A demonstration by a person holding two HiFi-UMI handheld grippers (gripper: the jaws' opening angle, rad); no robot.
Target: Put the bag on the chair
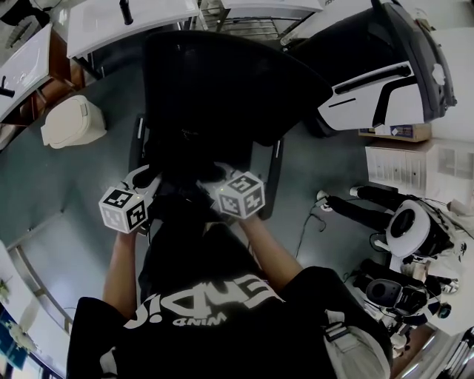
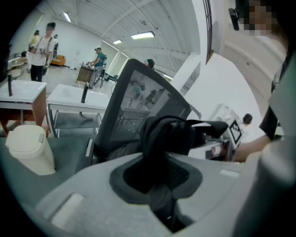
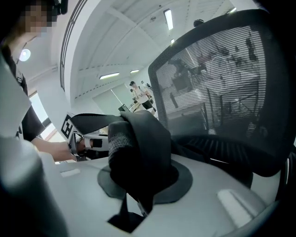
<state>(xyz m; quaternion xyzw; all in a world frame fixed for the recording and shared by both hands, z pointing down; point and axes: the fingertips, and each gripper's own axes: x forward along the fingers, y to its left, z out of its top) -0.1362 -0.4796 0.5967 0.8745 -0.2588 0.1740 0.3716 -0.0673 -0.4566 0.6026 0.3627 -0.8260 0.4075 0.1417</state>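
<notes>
The black bag hangs between my two grippers, just in front of the black office chair. My left gripper is shut on a bunched fold of the bag's black fabric. A strap runs from that fold across to the other gripper. My right gripper is shut on another bunch of the bag. The chair's mesh backrest stands close behind the bag in both gripper views. In the head view the bag's lower part is lost against my dark shirt.
A cream lidded bin stands on the floor left of the chair. White tables line the back. A white and black machine sits at the right, with cables and gear below it. People stand far off.
</notes>
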